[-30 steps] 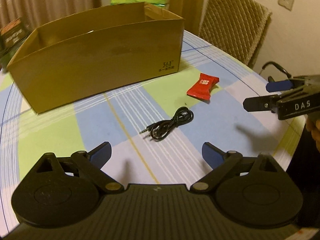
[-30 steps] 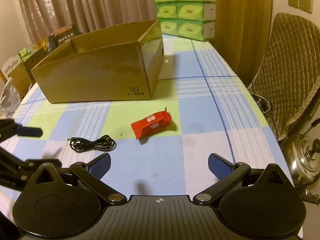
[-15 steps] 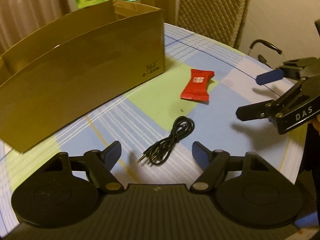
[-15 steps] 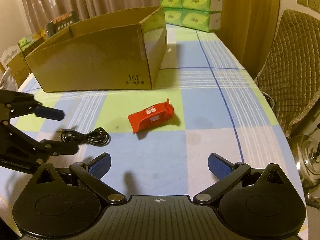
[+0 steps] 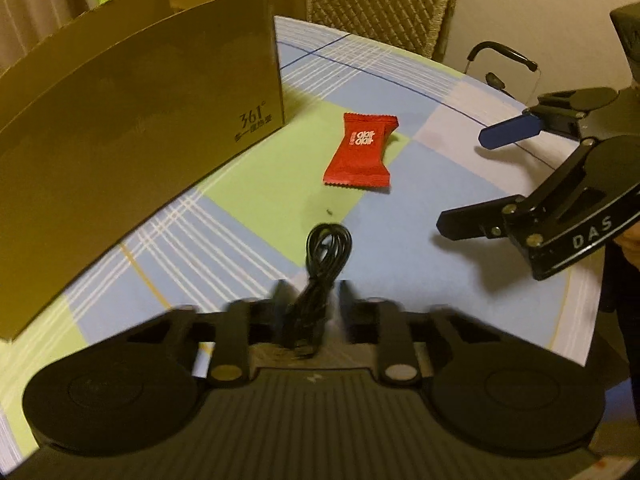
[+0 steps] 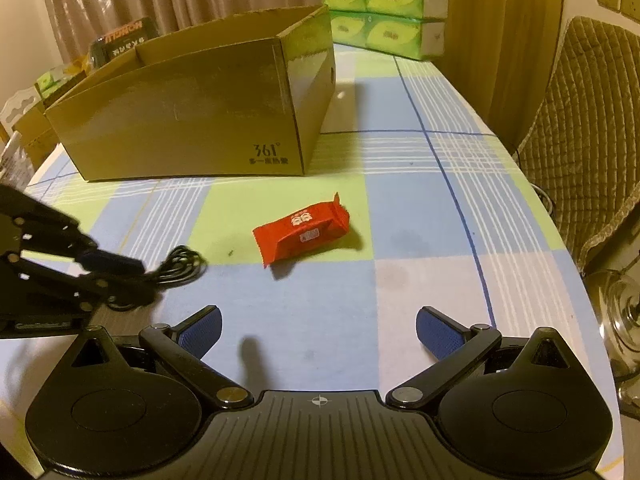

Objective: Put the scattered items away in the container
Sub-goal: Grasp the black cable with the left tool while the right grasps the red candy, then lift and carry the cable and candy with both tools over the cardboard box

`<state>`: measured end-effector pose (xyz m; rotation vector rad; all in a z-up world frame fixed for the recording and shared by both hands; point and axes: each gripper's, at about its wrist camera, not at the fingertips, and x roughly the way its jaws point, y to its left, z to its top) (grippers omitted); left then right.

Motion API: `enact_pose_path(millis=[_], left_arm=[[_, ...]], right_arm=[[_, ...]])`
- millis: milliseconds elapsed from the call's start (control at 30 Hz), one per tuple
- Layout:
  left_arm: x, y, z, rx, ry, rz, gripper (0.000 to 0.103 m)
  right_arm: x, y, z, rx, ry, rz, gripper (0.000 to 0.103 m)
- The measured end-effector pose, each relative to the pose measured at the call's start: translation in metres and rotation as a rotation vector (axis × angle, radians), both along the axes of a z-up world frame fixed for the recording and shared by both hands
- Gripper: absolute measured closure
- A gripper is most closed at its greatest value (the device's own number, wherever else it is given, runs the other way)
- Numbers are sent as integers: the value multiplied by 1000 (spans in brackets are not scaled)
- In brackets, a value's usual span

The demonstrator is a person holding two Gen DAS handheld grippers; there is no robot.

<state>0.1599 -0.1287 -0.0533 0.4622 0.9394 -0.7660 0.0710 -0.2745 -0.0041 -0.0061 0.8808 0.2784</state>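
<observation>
A coiled black cable lies on the checked tablecloth. My left gripper is closing on the cable's near end, and its blurred fingers press it from both sides. From the right wrist, the cable sticks out of the left gripper. A red snack packet lies flat past the cable, near the corner of the open cardboard box. My right gripper hovers open and empty short of the packet. It also shows at the right in the left wrist view.
Green tissue packs are stacked behind the box. A quilted chair stands past the table's right edge, with a glass-lidded pot below it. More boxes and packs sit at the far left.
My left gripper moved forward and down over the cable, and its jaws went from wide open to closed on it. The right gripper sank slightly and stayed open.
</observation>
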Motion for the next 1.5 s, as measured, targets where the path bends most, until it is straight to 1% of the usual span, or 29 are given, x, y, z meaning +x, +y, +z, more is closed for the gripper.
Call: enact_pose_path(millis=[167,300,400,500,567,733,867,933,967,1000,1067,1100,1133,1167,1200,1233,1333,1500], left_arm=[[-9,22,0,-24,12,143,89],[-17,44,1,-41,19,264,89],[-22,57,1,-67,33,331,89],[-27,61,0,-79,34,362,88],[-29,62,0,-80,32,369,88],[-32,58,-2,-81,27,366,76],[-30,56,-2,-80,25,372,72],[-29,55,-2,-76,20,375,69],[-28,56,-2,-79,19,377,68],[-29,56,-2,-83,21,379,66],[-29,58,-1,-87,22,380,64],[-30,57,-1,-85,19,377,64],[-30,58,-1,-83,16,375,64],[-31,58,-1,-82,14,374,64],[-31,58,-2,-81,14,373,64],[-31,58,-2,-81,15,373,64],[-29,59,-2,-87,23,374,64],[-30,57,-3,-52,13,344,66]], right_arm=[[6,5,2,-15,-29,37,2],[17,14,6,-44,-76,109,2],[28,23,6,-88,-103,173,2],[39,32,3,-148,-118,231,2],[46,36,0,-173,-111,256,2],[60,38,-10,-184,-79,296,3],[67,37,-16,-176,-57,303,3],[70,36,-18,-166,-41,301,12],[71,36,-19,-163,-33,300,18],[71,35,-19,-155,-30,298,20],[70,35,-18,-145,-29,295,24],[69,35,-18,-143,-32,296,30],[68,35,-17,-140,-34,296,32],[66,36,-16,-137,-36,295,38],[65,36,-15,-131,-36,295,48],[64,36,-15,-126,-34,293,53],[60,37,-14,-121,-33,275,59],[45,32,-12,-75,-29,218,61]])
